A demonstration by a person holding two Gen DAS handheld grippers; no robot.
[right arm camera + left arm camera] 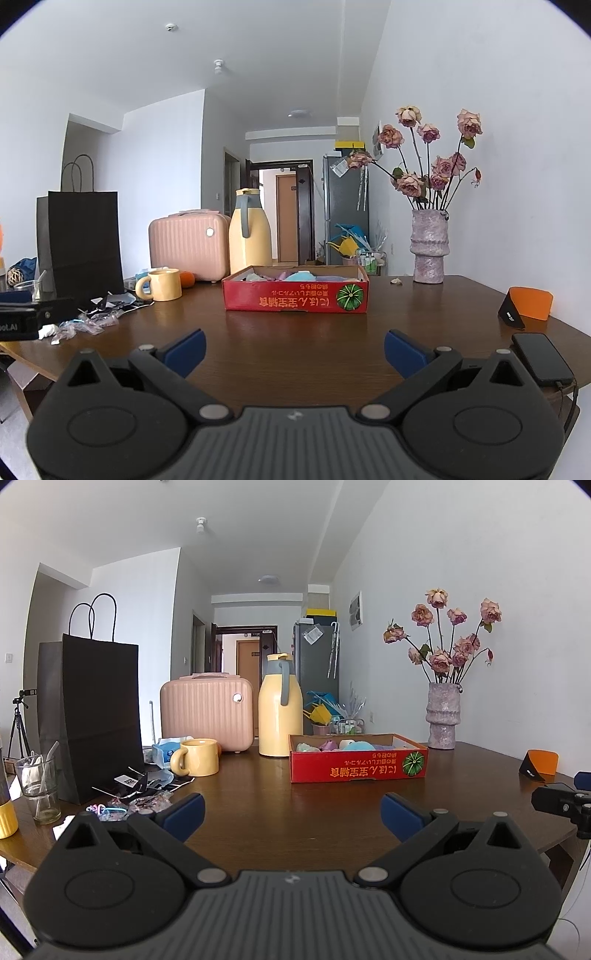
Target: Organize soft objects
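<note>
A shallow red cardboard box (358,766) (295,295) with a green pumpkin print sits mid-table and holds several pastel soft objects (349,745) (295,276), only their tops showing. My left gripper (291,814) hovers open over the bare brown tabletop, well short of the box, with nothing between its blue pads. My right gripper (294,350) is open too, empty, also in front of the box. The right gripper's body (561,805) shows at the right edge of the left wrist view.
Left of the box stand a yellow mug (195,762), a pink case (207,710), a yellow jug (279,709), a black paper bag (98,716), a glass (37,788) and loose wrappers (85,325). A vase of dried roses (443,716) stands back right. A phone (543,363) and an orange card (528,306) lie right.
</note>
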